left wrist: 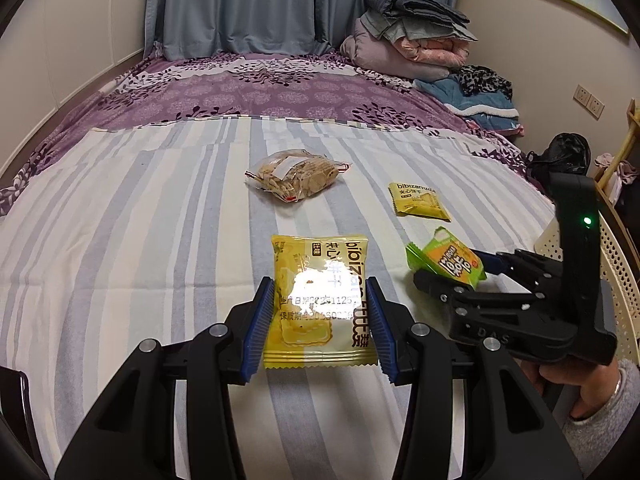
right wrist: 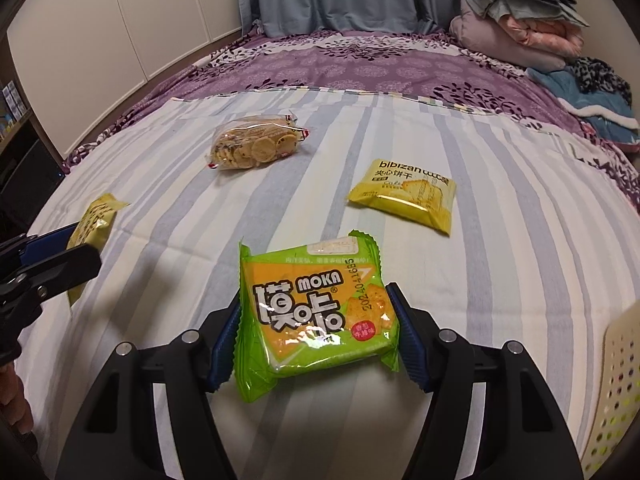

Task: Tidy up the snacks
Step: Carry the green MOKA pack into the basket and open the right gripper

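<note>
My left gripper is shut on a yellow bibizan snack packet and holds it above the striped bedsheet. My right gripper is shut on a green and orange MOKA snack packet, also lifted. The right gripper shows in the left wrist view with the green packet. The left gripper and its yellow packet show at the left of the right wrist view. A second yellow bibizan packet and a clear bag of round crackers lie on the bed.
A cream perforated basket stands at the bed's right edge. Folded blankets and clothes are piled at the far right corner. Curtains hang behind the bed. A black bag sits beside the bed.
</note>
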A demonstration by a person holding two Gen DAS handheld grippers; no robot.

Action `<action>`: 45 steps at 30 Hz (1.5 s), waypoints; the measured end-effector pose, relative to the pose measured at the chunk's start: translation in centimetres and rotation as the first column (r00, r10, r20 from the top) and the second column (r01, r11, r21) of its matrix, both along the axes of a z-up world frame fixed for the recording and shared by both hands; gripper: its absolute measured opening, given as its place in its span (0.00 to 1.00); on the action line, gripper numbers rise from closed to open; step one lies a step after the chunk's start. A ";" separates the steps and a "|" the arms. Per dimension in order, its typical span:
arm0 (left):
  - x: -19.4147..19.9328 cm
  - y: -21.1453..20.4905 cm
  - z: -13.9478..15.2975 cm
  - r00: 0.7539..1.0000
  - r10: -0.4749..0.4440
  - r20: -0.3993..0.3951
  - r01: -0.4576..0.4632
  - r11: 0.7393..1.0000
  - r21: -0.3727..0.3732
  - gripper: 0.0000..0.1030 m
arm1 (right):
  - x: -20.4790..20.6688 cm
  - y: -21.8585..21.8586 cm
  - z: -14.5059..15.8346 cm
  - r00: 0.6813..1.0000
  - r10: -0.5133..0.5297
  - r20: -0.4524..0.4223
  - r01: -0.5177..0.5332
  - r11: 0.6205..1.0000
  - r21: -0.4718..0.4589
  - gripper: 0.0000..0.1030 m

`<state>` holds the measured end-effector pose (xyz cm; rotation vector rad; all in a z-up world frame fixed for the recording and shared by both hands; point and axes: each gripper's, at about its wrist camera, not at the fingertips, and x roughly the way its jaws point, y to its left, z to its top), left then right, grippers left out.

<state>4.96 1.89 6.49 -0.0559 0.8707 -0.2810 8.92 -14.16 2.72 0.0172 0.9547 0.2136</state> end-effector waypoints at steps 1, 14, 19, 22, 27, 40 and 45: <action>-0.2 0.0 0.1 1.000 0.001 0.001 -0.001 1.000 0.000 0.45 | -0.4 -0.1 0.2 1.000 -0.004 0.004 0.004 1.000 0.007 0.64; -3.1 -0.3 1.9 0.999 -0.010 0.053 0.008 0.999 0.041 0.46 | -6.5 -2.1 4.6 0.993 -0.068 0.092 0.062 0.996 0.070 0.64; -4.3 -1.1 2.9 0.996 -0.028 0.085 0.022 0.997 0.069 0.46 | -8.8 -3.3 6.9 0.986 -0.090 0.144 0.079 0.994 0.079 0.64; -5.0 -1.6 3.3 0.995 -0.041 0.096 0.034 0.997 0.074 0.46 | -10.2 -4.5 8.4 0.978 -0.111 0.176 0.095 0.991 0.097 0.64; -6.2 -2.7 4.2 0.991 -0.067 0.118 0.057 0.995 0.088 0.46 | -12.5 -6.6 10.4 0.962 -0.158 0.223 0.134 0.984 0.116 0.64; -8.6 -6.0 5.5 0.978 -0.149 0.147 0.133 0.985 0.114 0.46 | -18.2 -14.3 13.3 0.885 -0.351 0.306 0.327 0.936 0.127 0.64; -9.2 -7.4 5.8 0.972 -0.178 0.153 0.160 0.980 0.123 0.46 | -20.1 -17.0 13.3 0.851 -0.421 0.314 0.402 0.907 0.126 0.64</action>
